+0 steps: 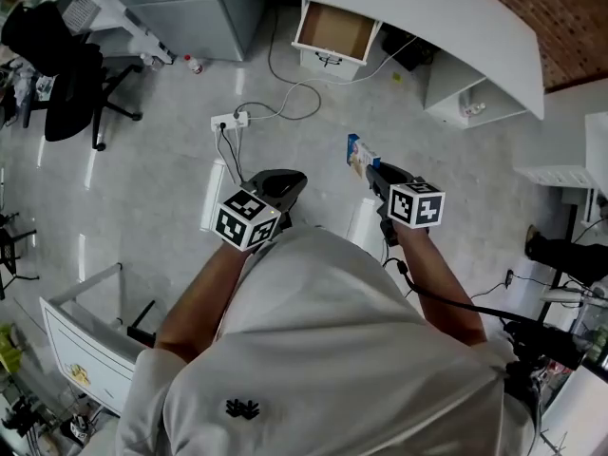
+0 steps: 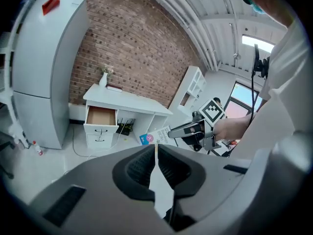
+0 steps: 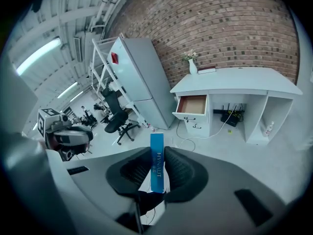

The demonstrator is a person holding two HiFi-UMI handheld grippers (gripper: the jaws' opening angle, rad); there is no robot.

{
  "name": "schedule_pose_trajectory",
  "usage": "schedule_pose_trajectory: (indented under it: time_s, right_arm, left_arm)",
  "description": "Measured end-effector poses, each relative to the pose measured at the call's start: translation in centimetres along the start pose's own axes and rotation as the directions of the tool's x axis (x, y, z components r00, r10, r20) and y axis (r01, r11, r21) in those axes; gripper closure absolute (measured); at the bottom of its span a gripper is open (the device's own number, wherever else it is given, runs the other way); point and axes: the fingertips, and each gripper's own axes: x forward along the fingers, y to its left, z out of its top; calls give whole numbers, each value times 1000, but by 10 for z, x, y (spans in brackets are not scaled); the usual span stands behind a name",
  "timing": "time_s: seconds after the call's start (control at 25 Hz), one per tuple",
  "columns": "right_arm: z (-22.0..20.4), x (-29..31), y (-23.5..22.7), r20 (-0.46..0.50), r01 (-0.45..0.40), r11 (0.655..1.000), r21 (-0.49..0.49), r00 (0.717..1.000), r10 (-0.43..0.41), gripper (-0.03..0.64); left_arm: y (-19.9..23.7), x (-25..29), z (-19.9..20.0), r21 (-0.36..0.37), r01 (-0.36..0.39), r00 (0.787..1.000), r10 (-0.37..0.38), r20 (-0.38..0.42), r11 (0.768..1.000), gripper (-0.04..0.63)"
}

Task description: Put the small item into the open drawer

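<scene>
A small blue and white box (image 3: pixel 157 163) stands upright between the pads of my right gripper (image 3: pixel 157 153), which is shut on it. In the head view this box (image 1: pixel 359 155) sticks out ahead of the right gripper (image 1: pixel 369 166), over the floor. The open drawer (image 1: pixel 332 31) of the white desk (image 1: pixel 427 17) lies farther ahead, its brown inside bare; the right gripper view shows that drawer (image 3: pixel 192 105) straight beyond the box. My left gripper (image 1: pixel 285 183) hangs beside the right one, shut with nothing in it (image 2: pixel 155 148). From the left gripper view the box (image 2: pixel 154 137) and drawer (image 2: pixel 101 116) both show.
A power strip (image 1: pixel 231 120) with cables lies on the floor ahead. A black office chair (image 1: pixel 62 74) stands far left, a grey fridge (image 1: pixel 180 8) beside the desk. A bottle (image 1: pixel 193 64) rests near the fridge. White shelves (image 1: pixel 560 174) stand at the right, a white cabinet (image 1: pixel 81 340) at lower left.
</scene>
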Motion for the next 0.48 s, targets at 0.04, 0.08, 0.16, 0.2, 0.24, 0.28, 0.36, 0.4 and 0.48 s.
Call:
schedule_pose_trajectory:
  time_s: [0.04, 0.08, 0.16, 0.2, 0.24, 0.28, 0.36, 0.4, 0.48]
  right_arm:
    - [11, 10, 3, 5, 11, 1000, 9, 1000, -11, 508]
    - [23, 20, 6, 9, 21, 1000, 16, 1000, -21, 508]
    - [46, 45, 11, 19, 40, 999, 33, 999, -41, 508]
    - [57, 58, 13, 23, 54, 998, 46, 998, -55, 508]
    - [66, 72, 16, 27, 67, 996, 60, 997, -68, 508]
    - [75, 85, 19, 31, 78, 994, 73, 996, -80, 508]
    - [95, 109, 24, 40, 94, 990, 100, 994, -99, 508]
    - [104, 120, 26, 46, 101, 989, 113, 993, -106, 508]
    - [120, 139, 26, 61, 116, 984, 135, 990, -125, 508]
  left_arm:
    - [15, -2, 8, 9, 12, 1000, -12, -7, 1000, 560]
    - [30, -5, 15, 18, 22, 1000, -22, -11, 1000, 560]
    - [64, -10, 28, 29, 36, 999, -36, -15, 999, 560]
    - [81, -13, 34, 30, 42, 999, -42, -17, 999, 560]
    - [98, -17, 38, 26, 50, 999, -49, -18, 998, 560]
    - [114, -22, 42, 20, 60, 998, -59, -19, 998, 560]
    - [141, -31, 48, 15, 82, 996, -82, -21, 996, 560]
    - [154, -35, 50, 20, 91, 996, -91, -24, 996, 560]
    - [179, -41, 53, 32, 98, 995, -97, -33, 995, 560]
